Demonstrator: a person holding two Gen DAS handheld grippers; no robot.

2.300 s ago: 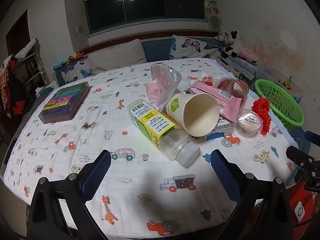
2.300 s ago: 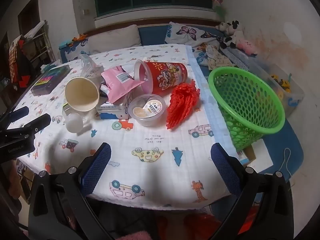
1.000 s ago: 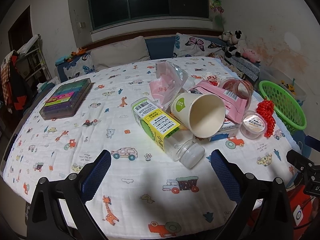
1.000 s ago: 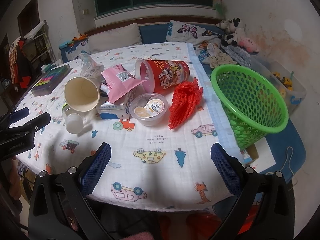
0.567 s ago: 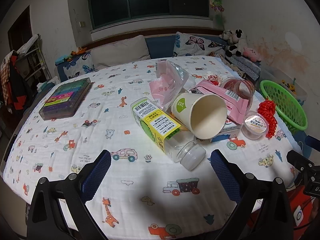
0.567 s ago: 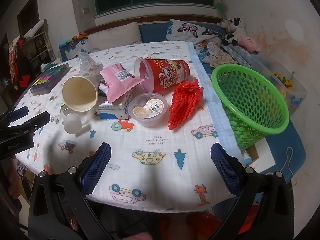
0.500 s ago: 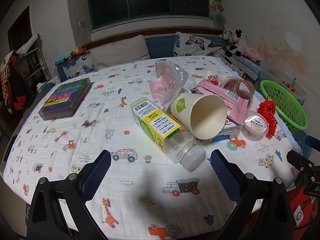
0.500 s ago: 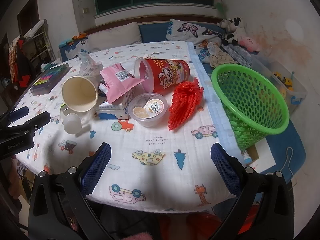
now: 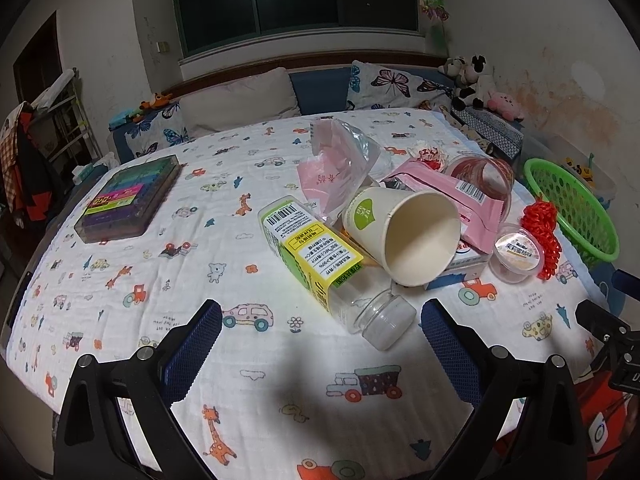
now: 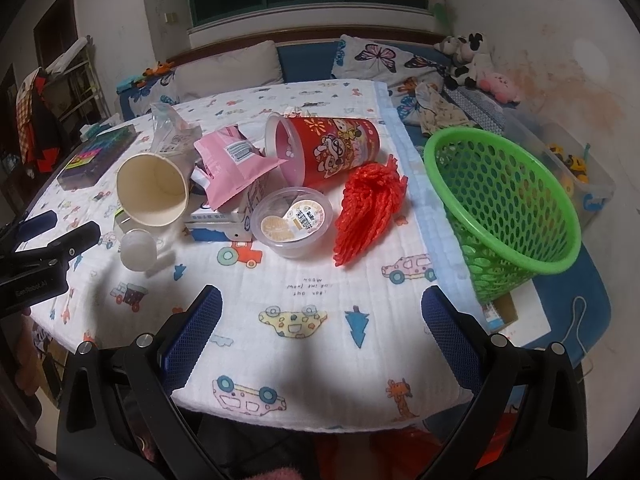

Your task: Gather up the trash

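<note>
Trash lies piled on the cartoon-print cloth: a plastic bottle (image 9: 320, 264) with a yellow-green label, a paper cup (image 9: 404, 236) on its side, a pink wrapper (image 9: 444, 196), a red noodle cup (image 10: 328, 148), a clear lidded tub (image 10: 294, 220) and a red mesh net (image 10: 370, 204). A green basket (image 10: 508, 204) stands tilted at the table's right edge. My left gripper (image 9: 320, 344) is open and empty just before the bottle's cap. My right gripper (image 10: 320, 332) is open and empty, short of the tub and net.
A clear box of coloured pens (image 9: 132, 196) lies at the far left. A clear plastic bag (image 9: 340, 164) and a white-blue carton (image 10: 228, 216) lie in the pile. A bench with pillows and plush toys (image 9: 472, 80) runs behind the table. A clear toy bin (image 10: 576, 172) sits right.
Both grippers have drifted slightly, so the views shifted a little. Nothing on the table has moved and both grippers stay open.
</note>
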